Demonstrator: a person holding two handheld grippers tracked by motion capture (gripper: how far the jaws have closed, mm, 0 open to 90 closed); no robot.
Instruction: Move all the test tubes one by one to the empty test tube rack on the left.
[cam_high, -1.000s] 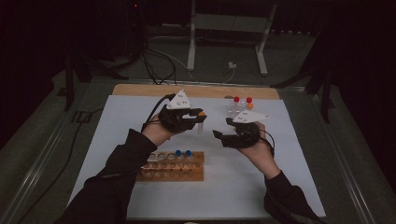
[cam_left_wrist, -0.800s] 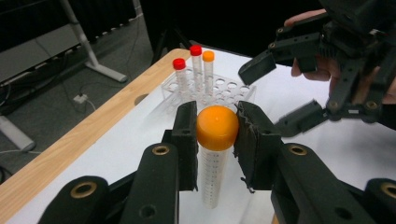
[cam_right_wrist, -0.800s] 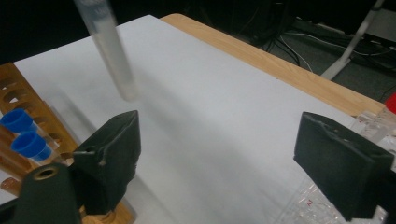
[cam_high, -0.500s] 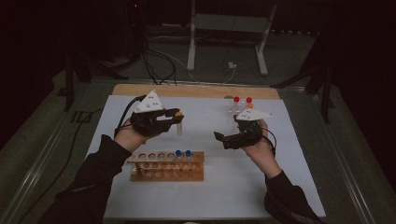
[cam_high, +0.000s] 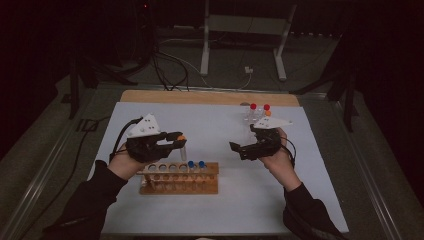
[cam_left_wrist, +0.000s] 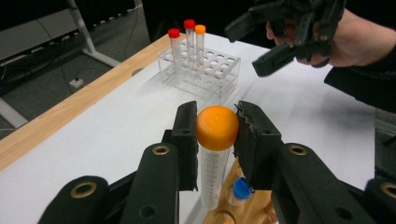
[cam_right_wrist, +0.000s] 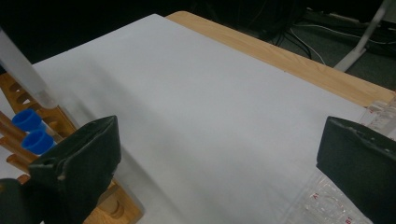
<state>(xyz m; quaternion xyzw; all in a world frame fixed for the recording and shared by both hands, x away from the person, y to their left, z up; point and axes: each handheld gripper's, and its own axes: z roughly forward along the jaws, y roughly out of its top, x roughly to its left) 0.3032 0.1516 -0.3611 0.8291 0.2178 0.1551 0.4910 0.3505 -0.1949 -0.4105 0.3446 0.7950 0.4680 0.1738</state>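
Orange-capped tube (cam_left_wrist: 215, 140) clamped in left gripper (cam_left_wrist: 217, 135) jaws above wooden rack (cam_high: 180, 177).

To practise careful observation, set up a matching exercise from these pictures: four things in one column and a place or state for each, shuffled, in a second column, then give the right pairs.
Things
1. orange-capped tube
2. blue-capped tubes
3. red-capped tubes
4. right gripper

Places or states
A. standing in the clear rack
B. jaws wide apart, nothing between them
C. standing in the wooden rack
D. clamped at its cap in the left gripper

Pairs: 1-D, 2-C, 3-A, 4-B
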